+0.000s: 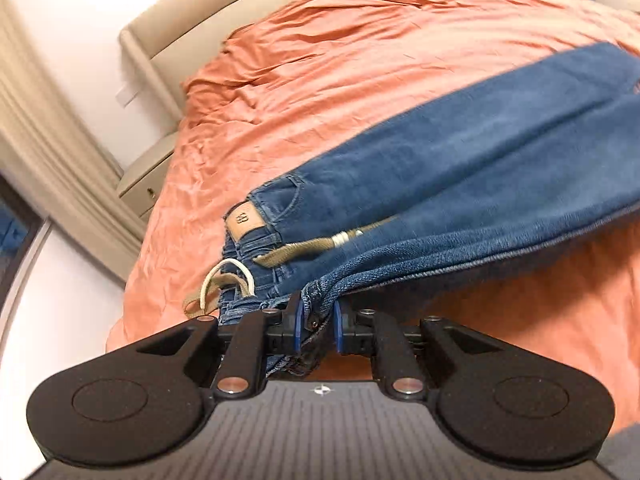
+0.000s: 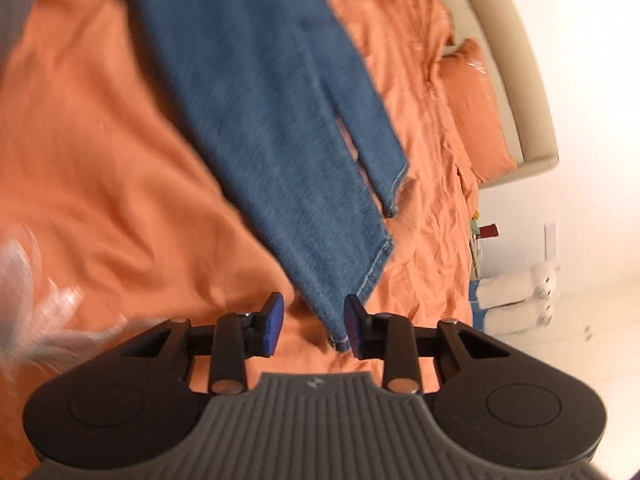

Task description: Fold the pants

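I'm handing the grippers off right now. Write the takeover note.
Left gripper: shut on the jeans at the waist end, beside the tan drawstring.
Right gripper: open, one leg's hem between its fingers, not gripped.
Jeans lie stretched across the orange bedspread, legs slightly apart at the hems.
Done: no cross fold visible.
Left: probably grip the hem, bring the ends together.

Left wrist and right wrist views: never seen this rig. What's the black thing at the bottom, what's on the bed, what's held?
No robot arm here: a person carries a hand-held gripper in each hand, each with a fisheye camera looking along its two blue-padded fingers. The left hand-held gripper is shut on the waist end of the jeans, beside their tan drawstring. The right hand-held gripper is open around a leg hem, not clamping it. The jeans lie on an orange bedsheet, with a matching pillow by the beige headboard.
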Tool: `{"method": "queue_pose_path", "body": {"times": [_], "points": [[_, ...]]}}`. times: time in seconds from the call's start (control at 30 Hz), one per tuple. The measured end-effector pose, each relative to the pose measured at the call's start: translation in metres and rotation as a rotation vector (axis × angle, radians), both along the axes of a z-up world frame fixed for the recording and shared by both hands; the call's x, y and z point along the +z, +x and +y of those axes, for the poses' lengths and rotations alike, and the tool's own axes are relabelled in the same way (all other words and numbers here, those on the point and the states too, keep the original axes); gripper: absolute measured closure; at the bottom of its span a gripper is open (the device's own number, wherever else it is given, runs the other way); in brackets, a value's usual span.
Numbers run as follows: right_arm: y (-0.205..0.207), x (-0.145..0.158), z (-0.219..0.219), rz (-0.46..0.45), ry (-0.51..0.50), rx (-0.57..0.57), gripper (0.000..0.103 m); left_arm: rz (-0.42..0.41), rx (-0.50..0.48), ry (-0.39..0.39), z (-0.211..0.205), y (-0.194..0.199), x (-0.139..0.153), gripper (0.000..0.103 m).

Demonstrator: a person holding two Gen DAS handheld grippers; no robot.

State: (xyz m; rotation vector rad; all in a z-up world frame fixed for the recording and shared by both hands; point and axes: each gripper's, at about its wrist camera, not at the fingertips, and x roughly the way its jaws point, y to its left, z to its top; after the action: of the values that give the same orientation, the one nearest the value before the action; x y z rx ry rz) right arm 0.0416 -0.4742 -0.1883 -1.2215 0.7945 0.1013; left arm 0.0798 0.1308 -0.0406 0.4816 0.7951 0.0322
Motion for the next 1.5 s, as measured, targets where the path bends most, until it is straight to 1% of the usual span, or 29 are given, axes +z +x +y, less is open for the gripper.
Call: {"method": "queue_pose_path", "body": {"times": [0.1, 0.17, 0.23, 0.27, 0.33, 0.4, 0.5, 0.6, 0.7, 0.8, 0.87, 0.9, 0.97, 1.07, 1.17, 1.27, 1.37, 1.5], "points": [[0.005, -0.014, -0.007, -0.003, -0.057, 0.023, 0.077, 0.007, 0.027, -0.011, 0.000, 0.009, 0.003, 0.087], [0.007, -0.023, -0.010, 0.000, -0.093, 0.046, 0.084, 0.013, 0.038, -0.012, 0.000, 0.012, 0.002, 0.087], [0.007, -0.031, -0.012, -0.017, -0.137, 0.071, 0.098, 0.013, 0.044, -0.009, 0.002, 0.014, 0.002, 0.087], [0.007, -0.031, -0.013, -0.036, -0.149, 0.074, 0.102, 0.011, 0.046, -0.006, 0.002, 0.015, 0.001, 0.087], [0.009, -0.025, -0.013, -0.077, -0.128, 0.052, 0.103, 0.000, 0.058, -0.010, 0.001, 0.012, 0.002, 0.087], [0.013, -0.011, -0.012, -0.123, -0.089, 0.017, 0.103, -0.020, 0.069, -0.014, 0.002, 0.013, 0.004, 0.087], [0.020, 0.018, -0.008, -0.215, -0.049, -0.014, 0.103, -0.055, 0.086, -0.024, 0.004, 0.013, 0.011, 0.088], [0.027, 0.060, -0.004, -0.311, 0.012, -0.057, 0.103, -0.097, 0.092, -0.028, 0.007, 0.014, 0.027, 0.088], [0.037, 0.101, 0.000, -0.382, 0.047, -0.094, 0.103, -0.140, 0.097, -0.043, 0.012, 0.022, 0.052, 0.089], [0.061, 0.139, 0.001, -0.423, 0.103, -0.149, 0.103, -0.175, 0.098, -0.053, 0.016, 0.037, 0.075, 0.089], [0.084, 0.153, -0.001, -0.407, 0.164, -0.208, 0.103, -0.171, 0.097, -0.036, 0.015, 0.056, 0.079, 0.089], [0.097, 0.154, -0.001, -0.388, 0.179, -0.230, 0.103, -0.162, 0.099, -0.027, 0.015, 0.068, 0.078, 0.089], [0.124, 0.146, 0.000, -0.353, 0.184, -0.254, 0.103, -0.141, 0.109, -0.021, 0.016, 0.094, 0.070, 0.089], [0.167, 0.128, 0.002, -0.326, 0.182, -0.287, 0.103, -0.116, 0.111, -0.008, 0.013, 0.134, 0.054, 0.088], [0.210, 0.108, 0.005, -0.296, 0.156, -0.285, 0.103, -0.085, 0.119, -0.001, 0.016, 0.172, 0.039, 0.088], [0.255, 0.089, 0.010, -0.261, 0.133, -0.271, 0.103, -0.035, 0.127, 0.011, 0.020, 0.214, 0.019, 0.088], [0.298, 0.066, 0.016, -0.201, 0.110, -0.262, 0.103, 0.036, 0.127, 0.037, 0.024, 0.255, -0.014, 0.088], [0.351, 0.025, 0.025, -0.127, 0.073, -0.254, 0.103, 0.128, 0.136, 0.039, 0.030, 0.291, -0.063, 0.087]]}}
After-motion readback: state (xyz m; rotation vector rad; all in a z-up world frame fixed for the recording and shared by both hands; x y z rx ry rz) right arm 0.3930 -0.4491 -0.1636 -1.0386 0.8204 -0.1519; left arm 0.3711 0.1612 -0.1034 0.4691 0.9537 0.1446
